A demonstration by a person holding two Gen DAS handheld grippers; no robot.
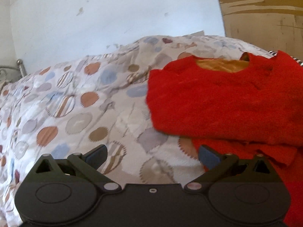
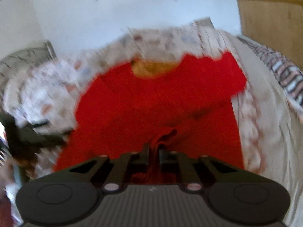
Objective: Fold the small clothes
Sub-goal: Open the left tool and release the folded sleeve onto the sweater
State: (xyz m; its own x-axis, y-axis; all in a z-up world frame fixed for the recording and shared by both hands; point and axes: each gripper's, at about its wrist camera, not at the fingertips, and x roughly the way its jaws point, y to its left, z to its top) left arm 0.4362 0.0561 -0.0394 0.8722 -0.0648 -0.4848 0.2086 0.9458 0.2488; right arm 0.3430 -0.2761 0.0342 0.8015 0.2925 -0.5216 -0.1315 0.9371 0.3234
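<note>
White wall (image 1: 113,15) behind a bed, wooden panel (image 1: 265,9) at far right. Bed covered by a quilt (image 1: 75,104) printed with round patches in orange, blue, grey and stripes; metal bedframe knob (image 1: 19,62) at far left.

Red garment (image 1: 217,102) lies on the quilt, right side of left wrist view; neckline at the far edge shows an orange-yellow lining (image 1: 221,65). A lower layer of red cloth sticks out under its near edge.

Left claw (image 1: 152,156): released, jaws spread wide, nothing between them. Right finger sits at the near-left edge of the red cloth; contact cannot be told. Left finger over bare quilt.

Right claw (image 2: 153,151): clenched on a bunched fold of the red garment (image 2: 151,102), at its near edge, centre. Right wrist view is motion-blurred. Striped fabric (image 2: 284,73) at far right of the bed.
</note>
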